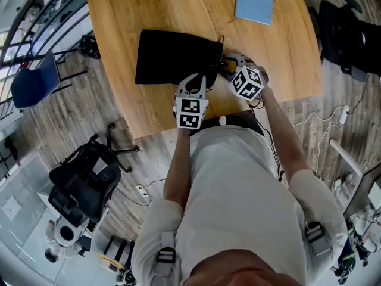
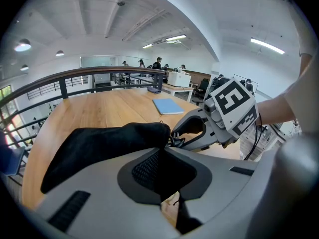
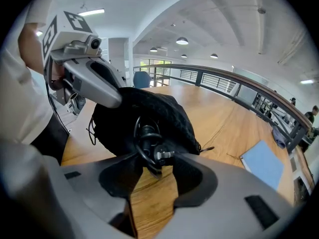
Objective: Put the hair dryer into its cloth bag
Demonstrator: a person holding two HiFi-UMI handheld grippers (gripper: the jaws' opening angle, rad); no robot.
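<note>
Right gripper view, coiled cord (image 3: 143, 139), soft cloth bag (image 3: 159, 108), woodgrain table (image 3: 217, 118)

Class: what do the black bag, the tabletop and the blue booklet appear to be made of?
Black bag: soft matt cloth; it slumps and creases.
Tabletop: wood or wood-look laminate, smooth; grain streaks show.
Blue booklet: probably paper or card; thin, flat, matt.

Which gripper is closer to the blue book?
Right. The right gripper, on the power cord at the cloth bag's mouth, is below the blue book. The left gripper, shut on the bag, is further down-left.
</note>
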